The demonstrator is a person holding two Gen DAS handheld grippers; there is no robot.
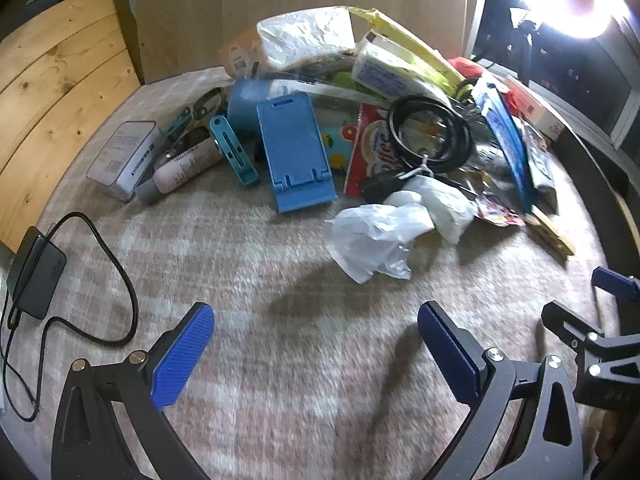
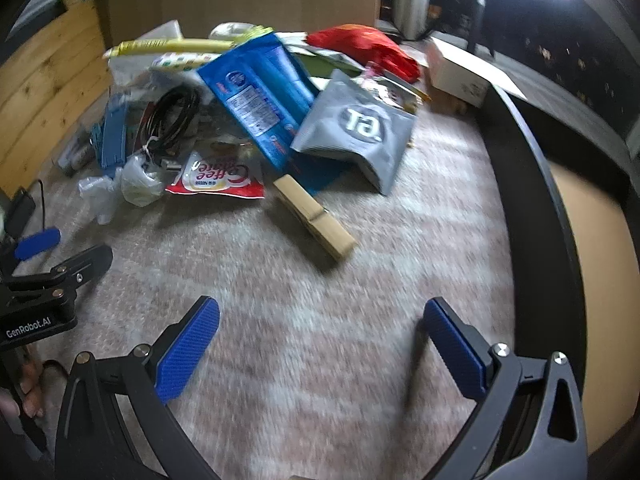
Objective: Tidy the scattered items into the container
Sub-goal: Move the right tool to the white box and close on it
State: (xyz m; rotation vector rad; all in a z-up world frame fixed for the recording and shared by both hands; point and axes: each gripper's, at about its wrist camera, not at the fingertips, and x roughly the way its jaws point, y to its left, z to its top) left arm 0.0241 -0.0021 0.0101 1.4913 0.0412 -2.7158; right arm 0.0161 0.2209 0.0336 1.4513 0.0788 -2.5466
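Left gripper (image 1: pixel 316 344) fingers spread wide, empty, above carpet (image 1: pixel 280 280). Right gripper (image 2: pixel 320 340) likewise wide, empty. Blue phone stand (image 1: pixel 298 152), wooden clothespin (image 2: pixel 316 216) lay in clutter ahead.

Wooden clothespin (image 2: pixel 316 216) lies on checked cloth (image 2: pixel 360 280); just behind it, blue packet (image 2: pixel 256 96), grey pouch (image 2: pixel 360 128).

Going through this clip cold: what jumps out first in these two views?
A jumbled heap of packets and odds and ends fills the far side of the checked cloth. A blue phone stand lies at its near left edge, and a big blue packet leans against a grey pouch on the right. Nearer, a wooden clothespin lies alone, while the left gripper and right gripper both hover open and empty.
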